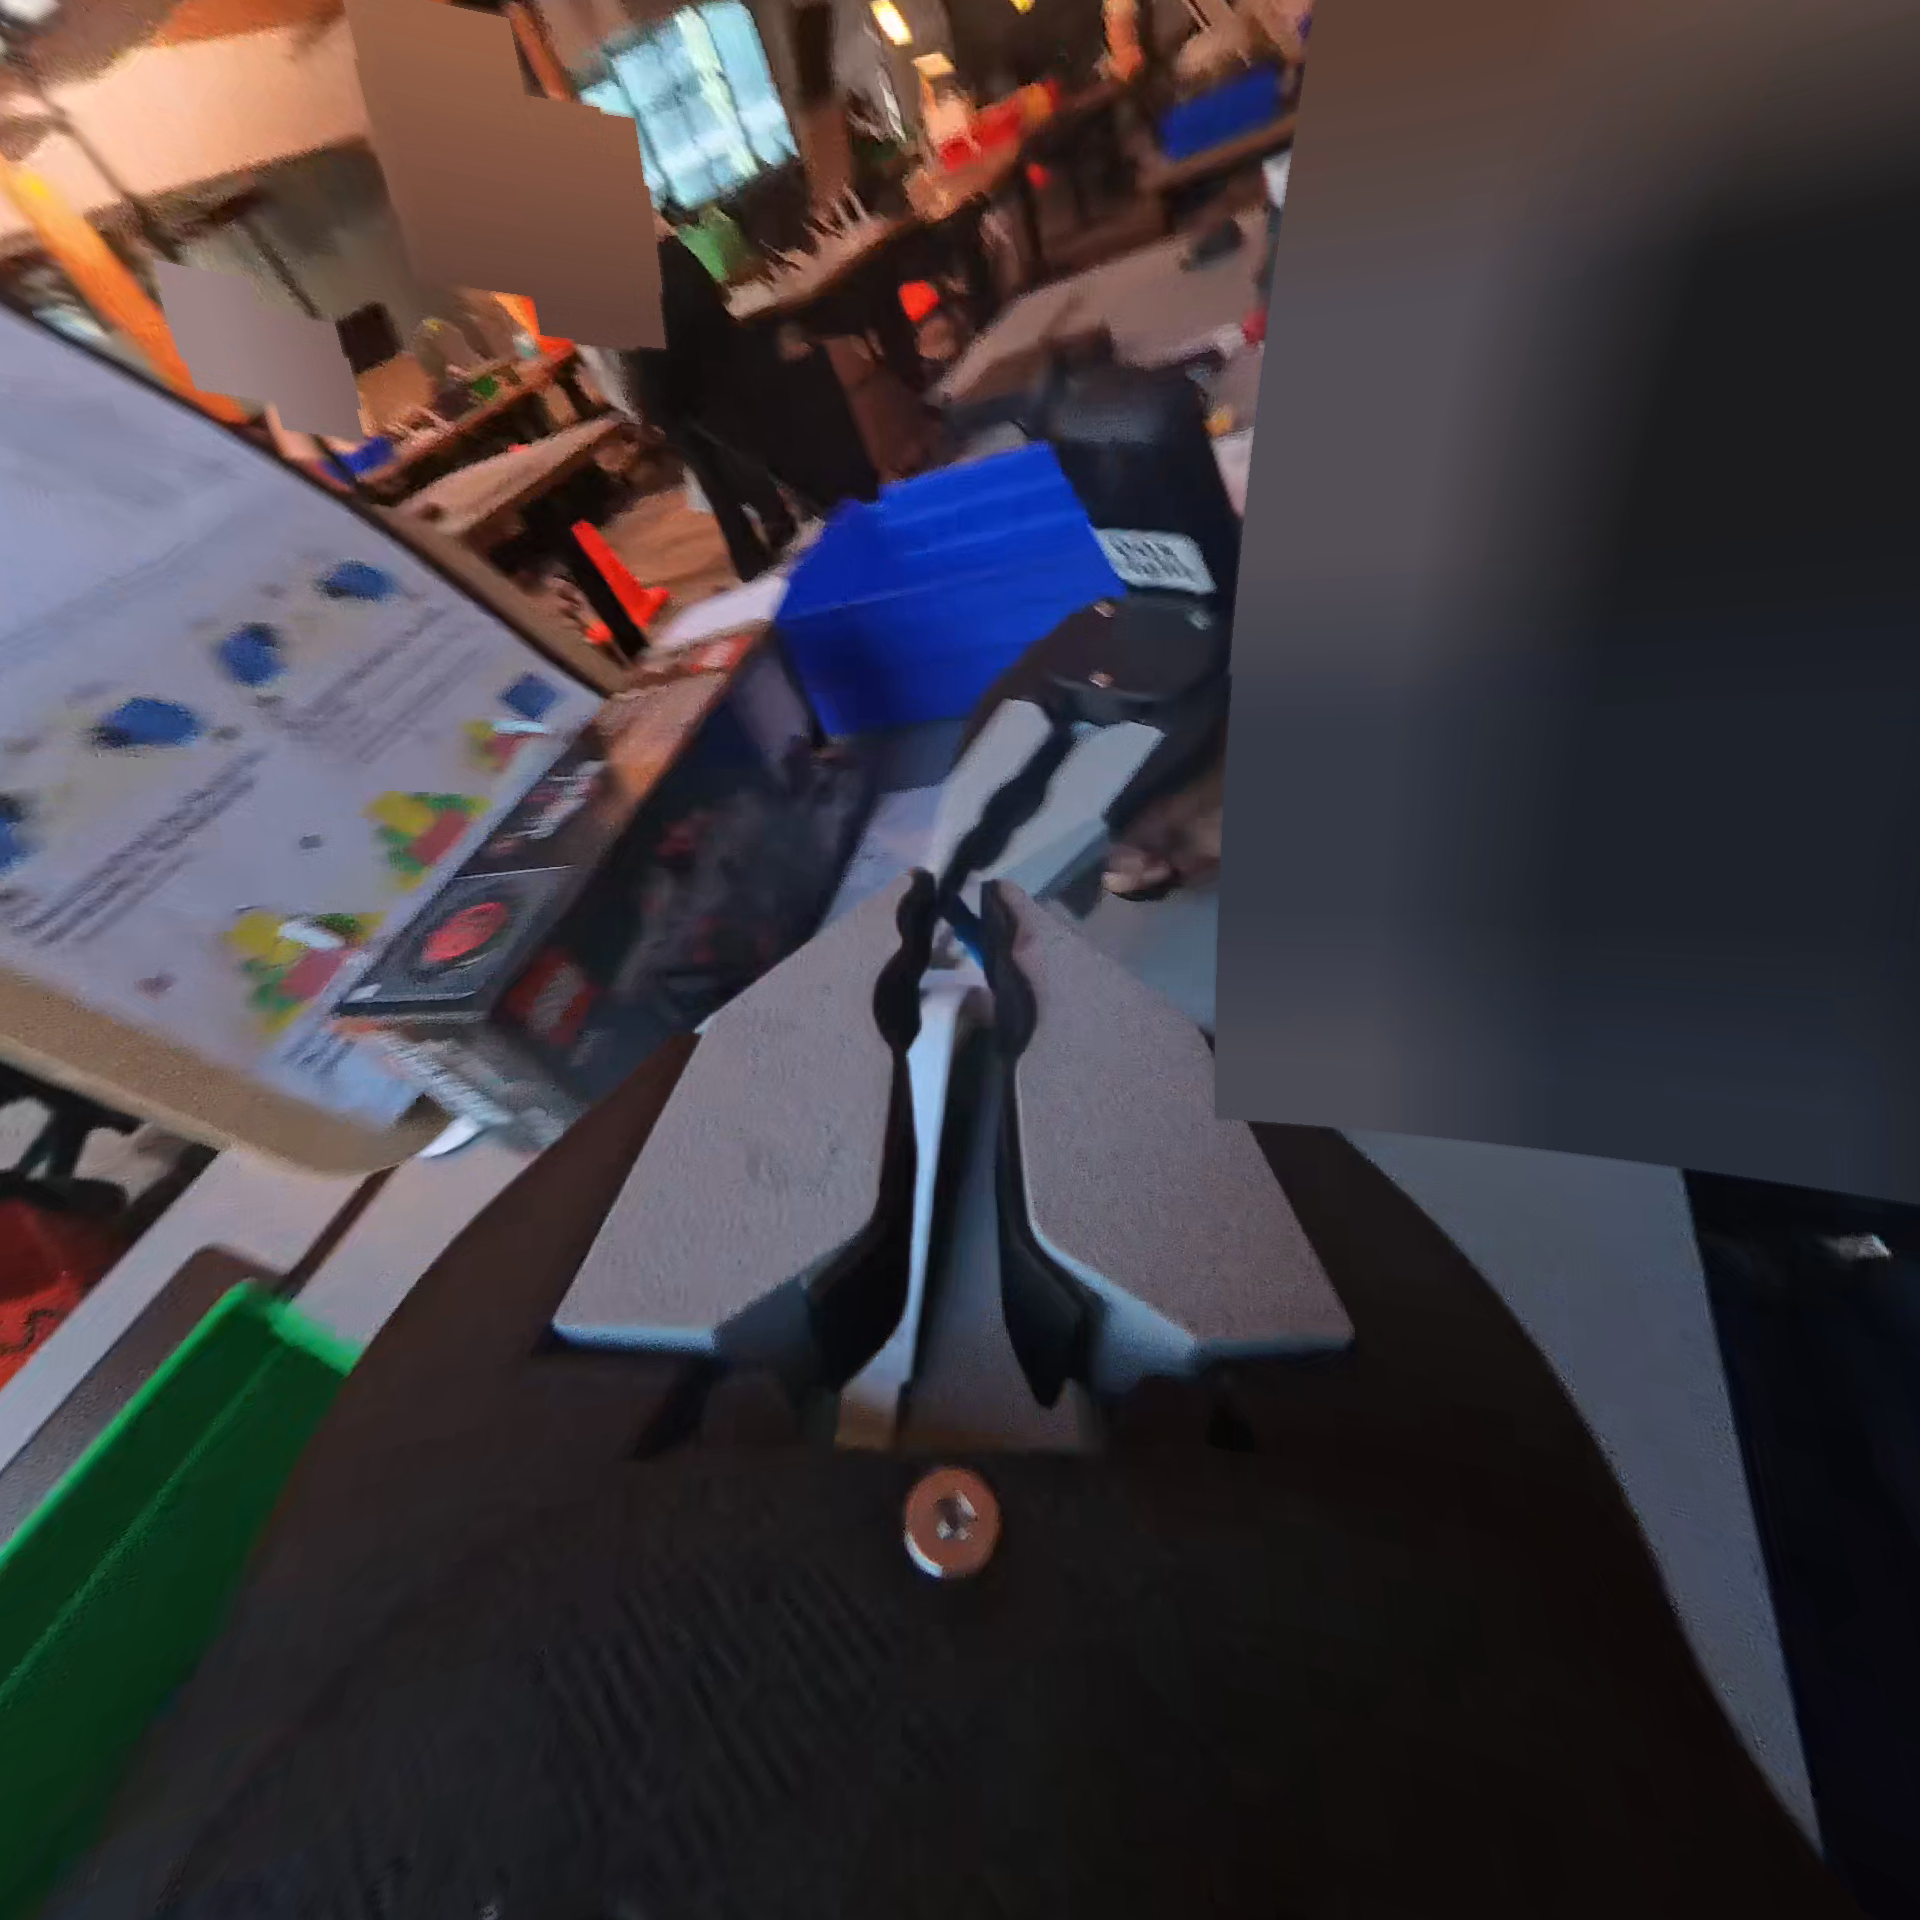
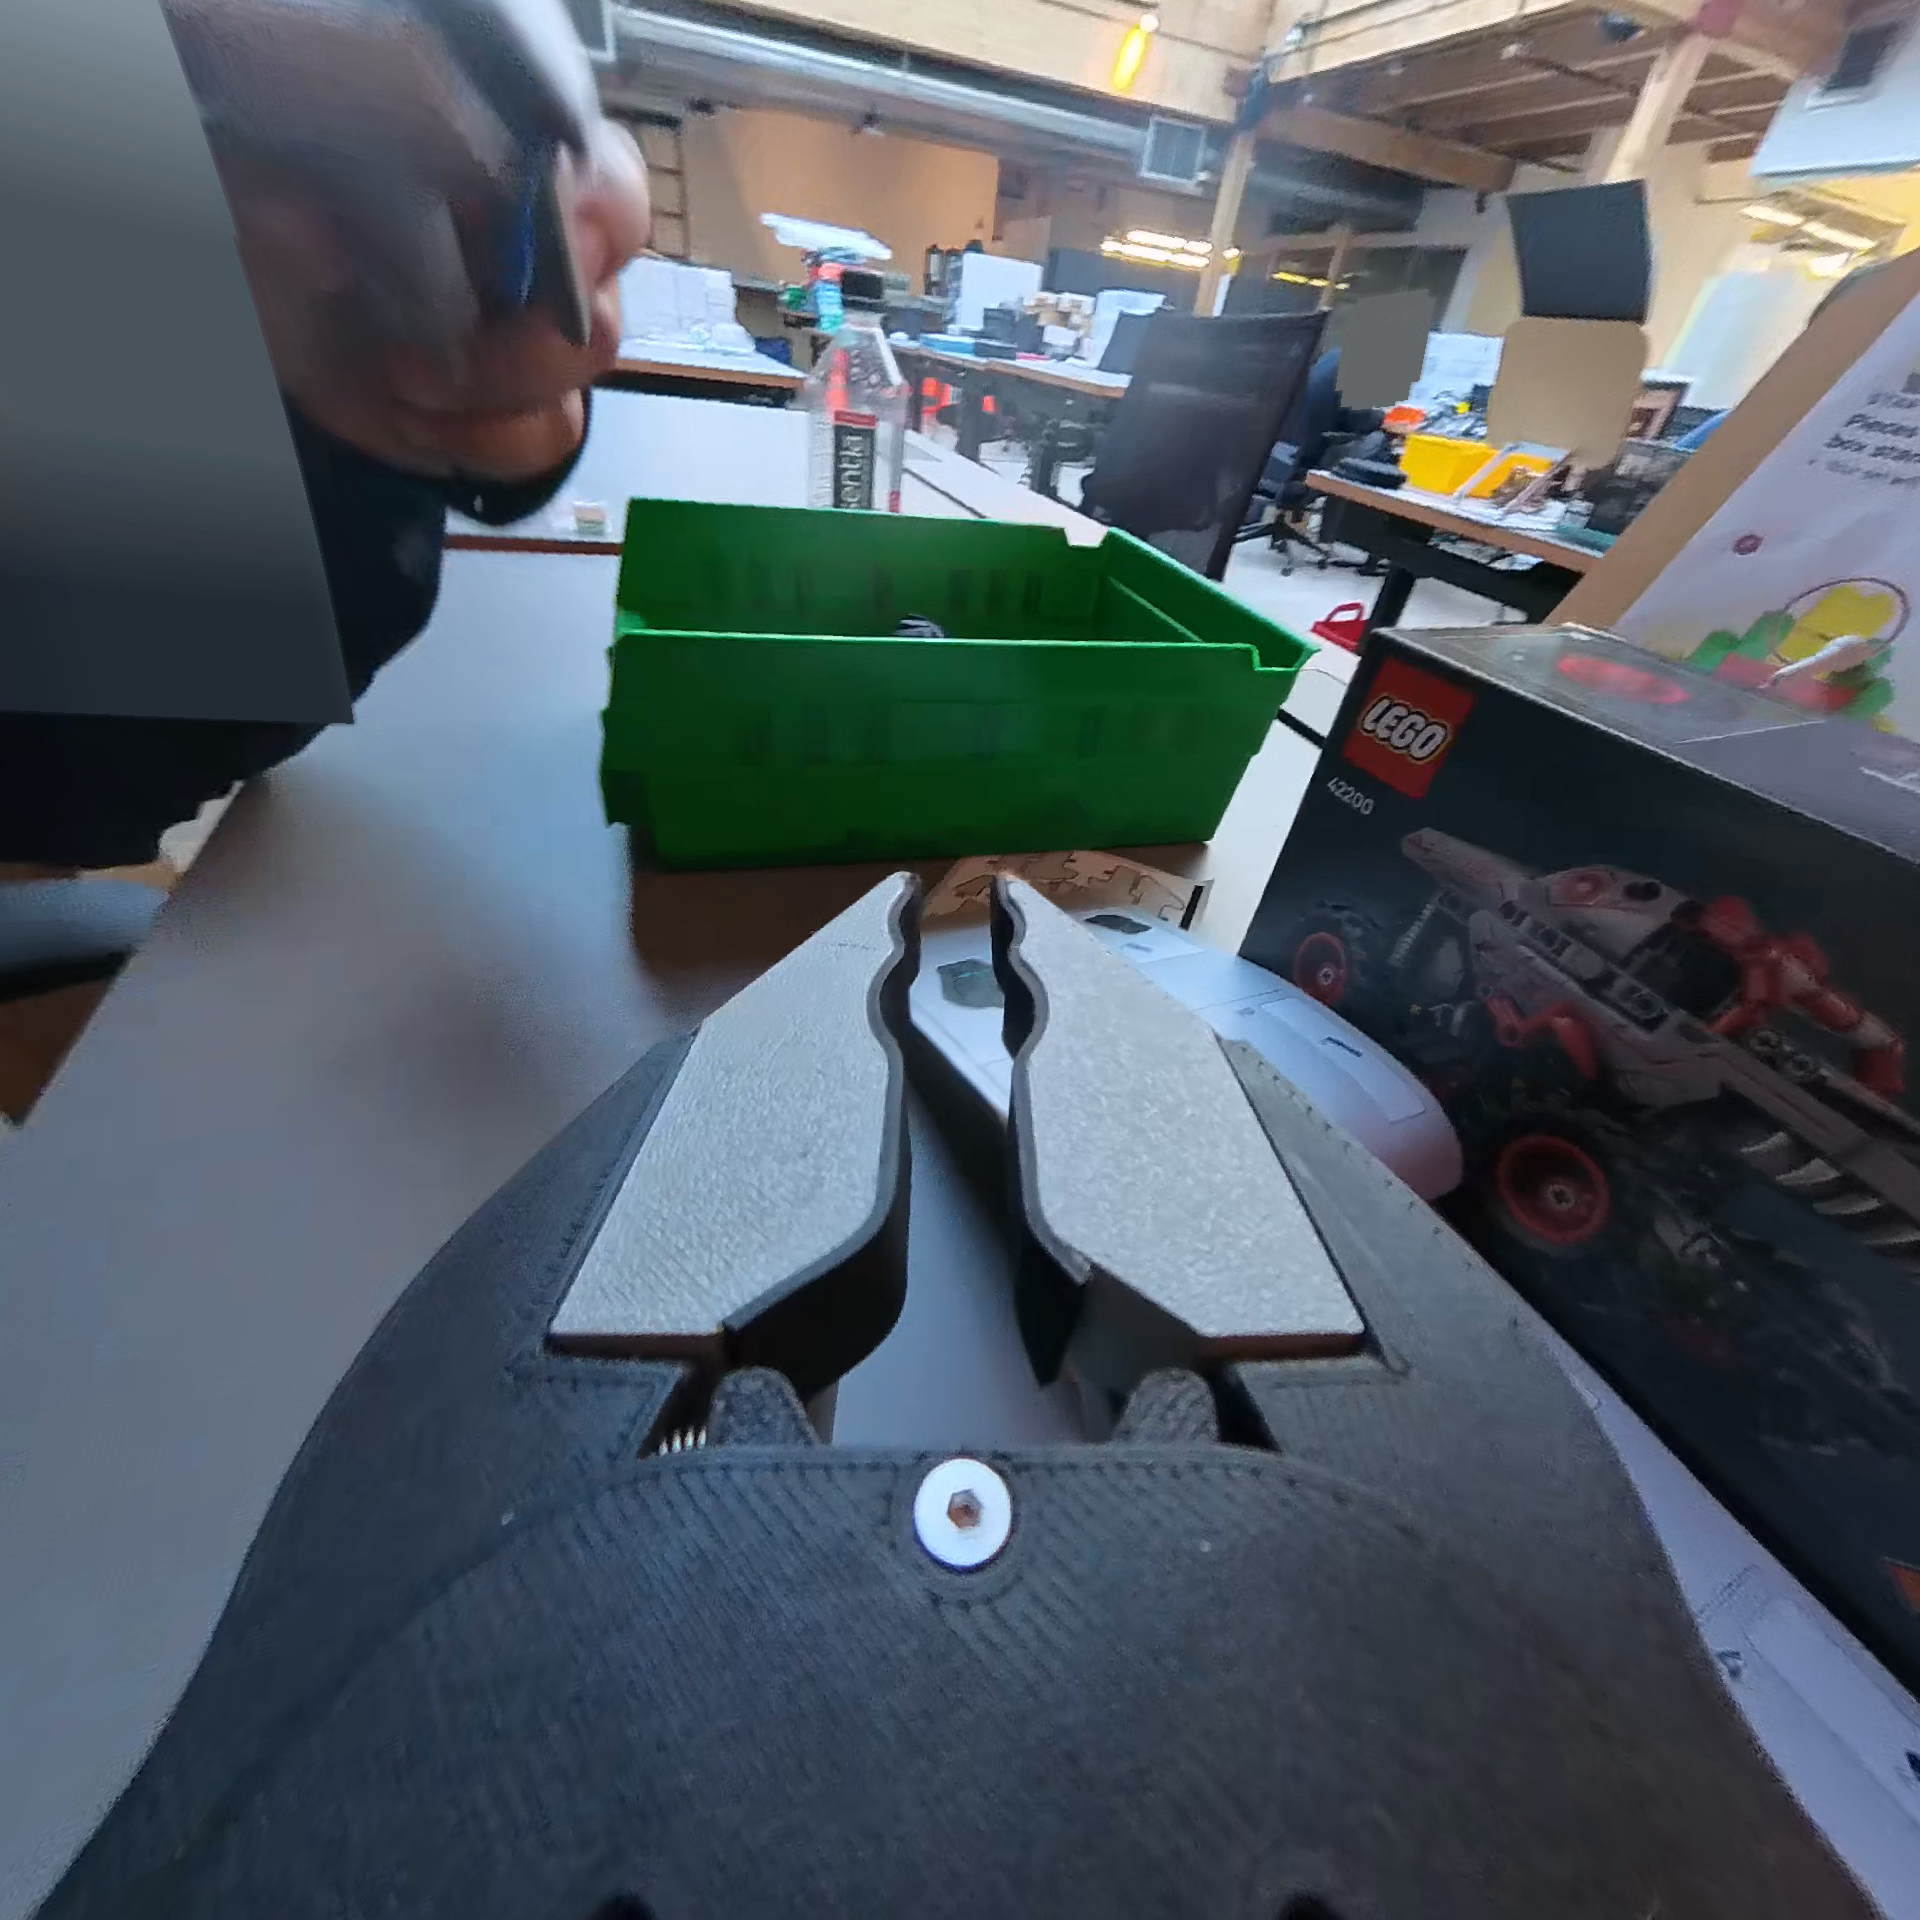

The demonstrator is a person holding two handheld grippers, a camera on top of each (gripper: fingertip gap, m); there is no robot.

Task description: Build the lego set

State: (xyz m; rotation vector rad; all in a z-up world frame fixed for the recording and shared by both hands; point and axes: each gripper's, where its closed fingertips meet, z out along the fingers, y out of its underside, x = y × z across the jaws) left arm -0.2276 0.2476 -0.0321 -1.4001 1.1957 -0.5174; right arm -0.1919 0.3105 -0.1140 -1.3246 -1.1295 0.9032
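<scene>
Two tools: both were in view, each seen from its own wrist camera.
Right tool (image 2: pixel 956 904): its fingers stood slightly apart with a narrow gap between the tips and nothing held; it hovered low over the brown worktop (image 2: pixel 416 987).
Left tool (image 1: pixel 951 904): its fingers were drawn nearly together, only a thin slit left at the tips; the picture was blurred by motion, and I could not tell whether anything sat between them.
Lego box (image 2: pixel 1621 987): dark, with a monster truck pictured on its front, it stood on the worktop just to the right of the right tool's fingers, close beside them but not touching.
White booklet (image 2: pixel 1195 997): it lay flat on the worktop directly under and ahead of the right tool's tips, running rightward to the foot of the box.
Green bin (image 2: pixel 935 727): it sat on the worktop straight ahead of the right tool, beyond the booklet; a small dark piece showed inside, too small to identify.
Instruction board (image 1: pixel 208 675): white, with coloured brick pictures, it leaned at the left of the left wrist view, with the lego box below its lower edge.
Blue bin (image 1: pixel 945 592): it stood ahead of the left tool, well apart.
</scene>
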